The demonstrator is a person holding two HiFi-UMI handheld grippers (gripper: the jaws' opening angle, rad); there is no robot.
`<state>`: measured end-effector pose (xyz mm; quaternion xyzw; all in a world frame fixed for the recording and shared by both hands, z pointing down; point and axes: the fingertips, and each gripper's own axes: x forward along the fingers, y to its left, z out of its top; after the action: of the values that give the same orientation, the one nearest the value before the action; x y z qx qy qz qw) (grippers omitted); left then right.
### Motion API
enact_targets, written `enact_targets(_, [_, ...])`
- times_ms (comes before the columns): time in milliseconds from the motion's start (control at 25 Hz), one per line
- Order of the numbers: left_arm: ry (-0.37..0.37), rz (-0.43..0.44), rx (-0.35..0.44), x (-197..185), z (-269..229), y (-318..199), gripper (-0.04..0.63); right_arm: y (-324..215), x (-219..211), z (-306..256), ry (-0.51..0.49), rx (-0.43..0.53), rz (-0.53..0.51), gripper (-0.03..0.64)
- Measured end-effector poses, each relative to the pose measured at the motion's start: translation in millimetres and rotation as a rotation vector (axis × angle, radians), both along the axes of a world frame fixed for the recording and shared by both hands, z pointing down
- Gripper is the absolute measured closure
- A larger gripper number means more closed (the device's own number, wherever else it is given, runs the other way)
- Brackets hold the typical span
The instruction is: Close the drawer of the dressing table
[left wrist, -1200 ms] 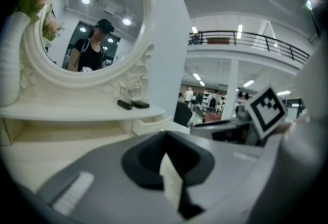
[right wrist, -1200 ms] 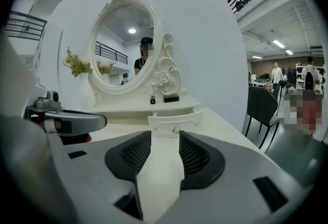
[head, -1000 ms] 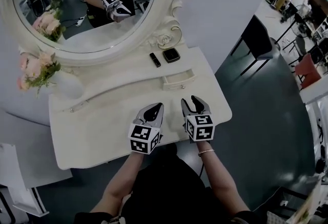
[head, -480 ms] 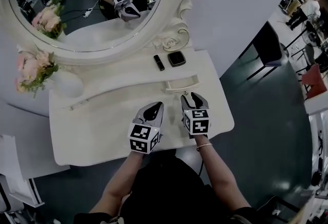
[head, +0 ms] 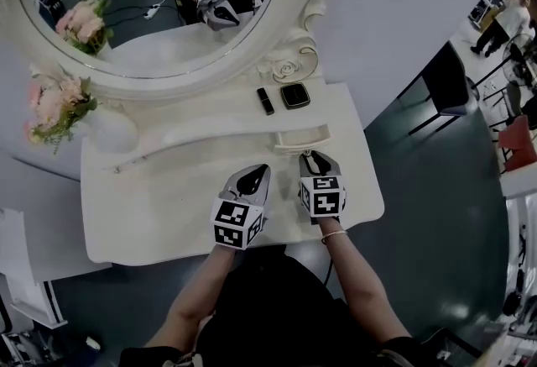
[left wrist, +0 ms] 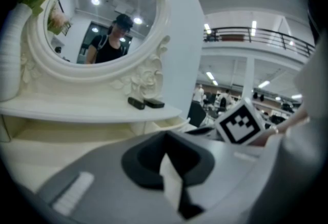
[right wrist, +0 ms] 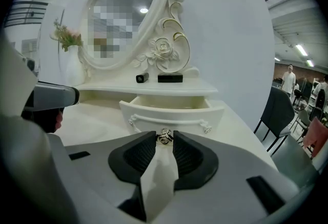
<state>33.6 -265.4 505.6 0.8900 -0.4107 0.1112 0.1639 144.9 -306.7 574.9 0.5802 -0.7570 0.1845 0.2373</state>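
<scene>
1. Gripping, with the right gripper (head: 313, 160), the small silver metal knob (right wrist: 164, 137) at the middle of the open cream wooden drawer (right wrist: 171, 114). Just narrowed from wide, and now seemingly pressing that knob from both sides.
2. Find the drawer right of centre in the head view, pulled out from under the raised white shelf (head: 210, 117) at the back of the white dressing table (head: 151, 214), with its inside showing and apparently bare.
3. Leave the left gripper (left wrist: 166, 136) where it hangs, lower centre of the head view, just left of the right one. Jaws together, nothing between them, and probably not needed for this step.
4. Push straight along the drawer's own line, toward the shelf and the top of the frame. Avoid any sideways lean, which could well wedge the drawer in its slot.
5. Hold the pinch firm but gentle. Expect a small, round, polished knob to slip, so be ready to press on the drawer front instead.
6. Go slowly over the last stretch and stop when the front sits flush beneath the shelf.
7. Release only then, and draw back without tugging the drawer out again.
</scene>
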Motion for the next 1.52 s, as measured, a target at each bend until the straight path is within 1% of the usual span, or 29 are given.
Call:
enact_targets(560, [-0.003,-0.033,0.0,-10,1,-3,0.591,-13,-2,4,0.011,-0.006,-0.023,0.531])
enact_targets(1520, [-0.008,-0.036,-0.015,-12,6,0,0.591,-38,-4,4,0.023,-0.017,-0.047,0.531])
